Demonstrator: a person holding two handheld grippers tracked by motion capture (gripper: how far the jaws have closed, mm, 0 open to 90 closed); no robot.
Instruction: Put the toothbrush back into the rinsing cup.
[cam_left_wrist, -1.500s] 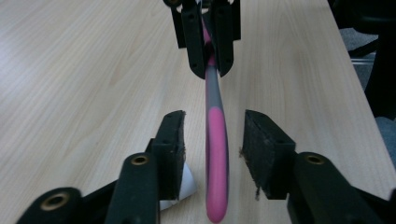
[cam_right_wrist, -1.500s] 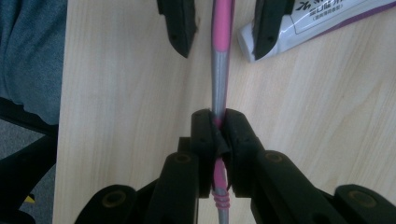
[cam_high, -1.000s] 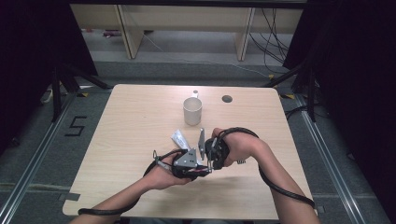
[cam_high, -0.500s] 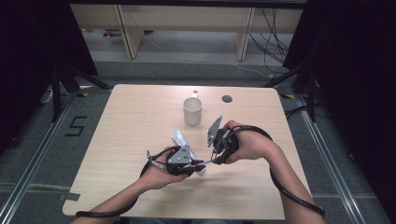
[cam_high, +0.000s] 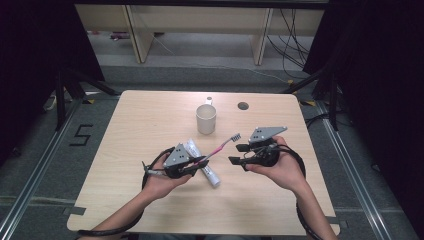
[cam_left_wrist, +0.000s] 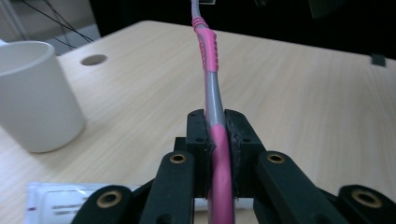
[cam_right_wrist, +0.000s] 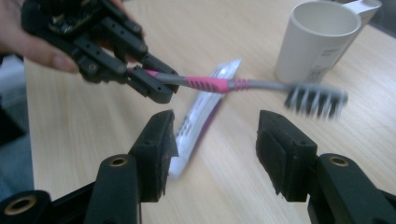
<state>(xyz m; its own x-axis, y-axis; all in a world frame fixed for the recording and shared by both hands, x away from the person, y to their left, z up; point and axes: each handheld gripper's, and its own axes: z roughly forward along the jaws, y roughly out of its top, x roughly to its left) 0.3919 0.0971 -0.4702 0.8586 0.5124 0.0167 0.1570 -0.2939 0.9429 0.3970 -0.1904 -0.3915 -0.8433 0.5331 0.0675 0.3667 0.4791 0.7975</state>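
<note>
My left gripper (cam_high: 192, 167) is clenched on the handle of the pink and grey toothbrush (cam_high: 218, 148), which I hold lifted off the table (cam_high: 125, 200), its bristle head slanting up and away toward the white cup (cam_high: 206, 119). Seen along my left jaws, the handle (cam_left_wrist: 212, 93) runs straight out between the two pads, gripped on both sides. My right gripper (cam_high: 239, 154) stands released, jaws wide apart, just beside the bristle head and not touching it. Under the brush a toothpaste tube (cam_right_wrist: 198, 123) lies flat on the wood, near my left hand (cam_high: 162, 182). The cup stands upright farther back.
</note>
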